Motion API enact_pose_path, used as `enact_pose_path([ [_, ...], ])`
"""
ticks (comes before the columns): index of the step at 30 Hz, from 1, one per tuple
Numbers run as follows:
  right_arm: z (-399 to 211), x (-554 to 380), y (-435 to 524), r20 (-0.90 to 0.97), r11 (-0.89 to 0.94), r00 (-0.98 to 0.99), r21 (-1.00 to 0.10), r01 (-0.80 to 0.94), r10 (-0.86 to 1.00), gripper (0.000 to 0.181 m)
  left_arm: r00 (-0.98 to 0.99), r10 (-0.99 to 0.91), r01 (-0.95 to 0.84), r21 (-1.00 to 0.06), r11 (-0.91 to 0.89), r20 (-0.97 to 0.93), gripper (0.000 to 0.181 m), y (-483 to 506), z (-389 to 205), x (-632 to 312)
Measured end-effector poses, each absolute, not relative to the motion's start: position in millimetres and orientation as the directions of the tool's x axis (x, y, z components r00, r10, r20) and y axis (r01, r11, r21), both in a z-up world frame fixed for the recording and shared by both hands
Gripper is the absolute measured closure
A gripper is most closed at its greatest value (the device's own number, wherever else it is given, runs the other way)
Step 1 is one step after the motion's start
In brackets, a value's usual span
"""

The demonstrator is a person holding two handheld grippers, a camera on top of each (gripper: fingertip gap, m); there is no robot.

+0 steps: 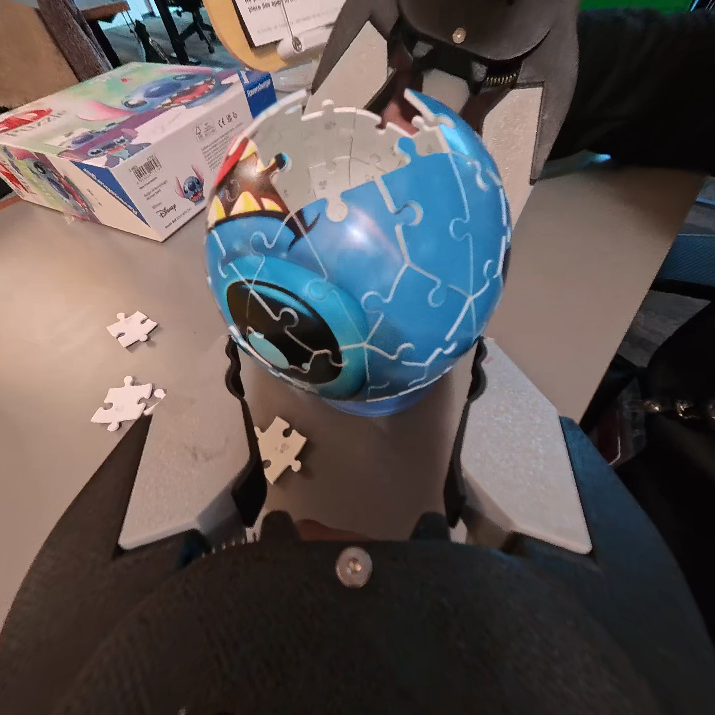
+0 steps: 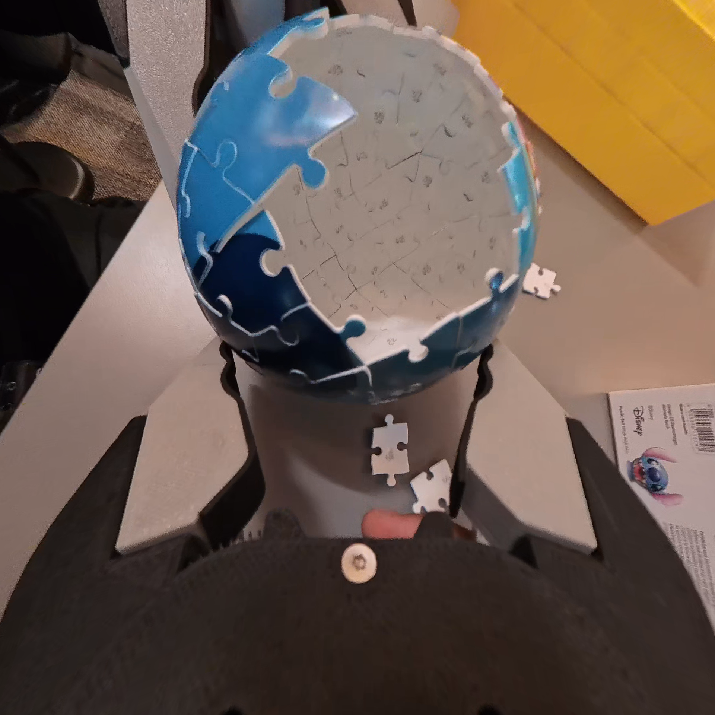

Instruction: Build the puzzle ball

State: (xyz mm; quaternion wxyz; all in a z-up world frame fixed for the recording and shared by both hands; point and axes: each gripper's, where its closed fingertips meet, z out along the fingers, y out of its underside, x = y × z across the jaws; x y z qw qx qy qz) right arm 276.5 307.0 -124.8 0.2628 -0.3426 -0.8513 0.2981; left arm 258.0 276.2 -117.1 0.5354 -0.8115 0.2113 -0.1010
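One puzzle ball [image 1: 387, 278], blue and part-built, sits between two hand-held grippers, raised above the grey worktop [image 1: 77, 271]. The left hand-held gripper [image 1: 354, 344] has its fingers spread wide and pressed against the ball's lower sides, clamping it. The right hand-held gripper [image 2: 354, 348] cups the opposite side the same way, jaws wide and touching the shell, so both appear to grip it, though blur at the contact makes this hard to confirm.

The ball is a hollow shell with one large opening; the white inner faces of the joined pieces carry small printed marks, and nothing lies inside. One big dark eye is painted on its outer surface.

Three loose puzzle pieces [image 1: 131, 328] lie white side up on the worktop in the left wrist view; three also show in the right wrist view.

One puzzle box [image 1: 127, 154] lies on its side beyond the ball, bearing printed writing, a barcode and a blue cartoon character. Whether it holds anything cannot be seen.
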Motion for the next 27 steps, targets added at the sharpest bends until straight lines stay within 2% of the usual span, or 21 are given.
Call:
enact_pose_path([
  [11,-127.7,290.8,325.7,0.204,0.55,-0.613,-0.703,0.451,0.763,0.065,0.893,-0.445,-0.254,-0.897,-0.362,-0.073,0.07,266.2,-122.2,249.2],
  [15,-117.9,314.6,358.7,0.157,0.456,-0.554,-0.765,0.455,0.817,0.07,0.901,-0.428,-0.24,-0.91,-0.338,-0.078,0.071,248.4,-117.5,233.0],
  [18,-106.1,333.0,378.8,0.091,0.329,-0.504,-0.852,0.407,0.859,0.087,0.912,-0.397,-0.236,-0.928,-0.288,-0.108,0.078,238.9,-109.8,214.5],
  [21,-101.3,349.8,390.5,0.01,0.198,-0.467,-0.914,0.355,0.884,0.104,0.916,-0.389,-0.211,-0.941,-0.265,-0.095,0.078,233.7,-104.9,199.3],
  [25,-114.4,357.8,406.8,0.039,0.184,-0.378,-0.916,0.356,0.925,0.115,0.904,-0.422,-0.161,-0.966,-0.201,-0.063,0.081,228.7,-93.4,191.2],
  [27,-119.0,356.5,408.9,0.071,0.205,-0.356,-0.911,0.357,0.932,0.125,0.903,-0.429,-0.111,-0.982,-0.155,-0.034,0.094,228.6,-84.4,186.4],
])
